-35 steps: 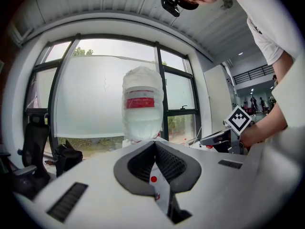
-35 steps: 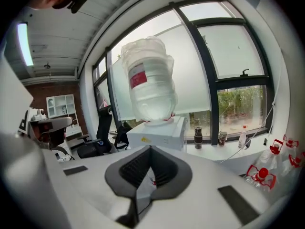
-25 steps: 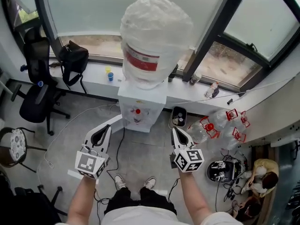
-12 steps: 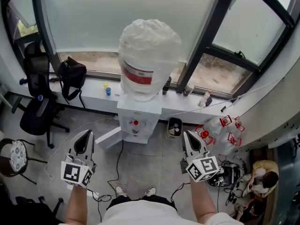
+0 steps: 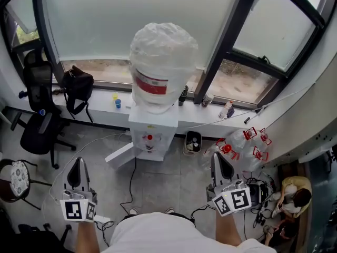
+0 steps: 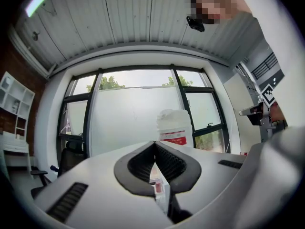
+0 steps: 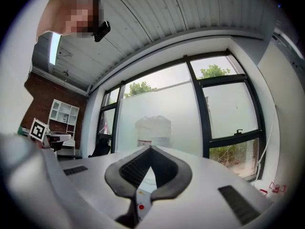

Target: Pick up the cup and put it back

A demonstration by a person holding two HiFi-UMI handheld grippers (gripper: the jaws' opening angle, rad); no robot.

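A small blue cup [image 5: 118,103] and a yellow cup [image 5: 114,96] stand on the windowsill left of the white water dispenser [image 5: 151,126], which carries a plastic-wrapped bottle [image 5: 162,62]. My left gripper [image 5: 78,161] is low at the left, far short of the cups, its jaws shut with nothing between them. At the lower right, my right gripper [image 5: 219,157] is also shut and empty. Both point level at the dispenser. The wrapped bottle [image 6: 174,128] shows just above the left gripper [image 6: 155,143], and the same bottle [image 7: 152,127] above the right gripper [image 7: 150,148].
A black office chair [image 5: 38,125] and a black bag [image 5: 78,86] are at the left, with a round stool [image 5: 18,170] nearer me. A bin [image 5: 192,143] and several empty water jugs [image 5: 242,144] lie right of the dispenser. Cables run over the floor.
Both grippers have slid down toward the bottom of the head view and spread apart. The dispenser now lies farther ahead of them. Both stay shut.
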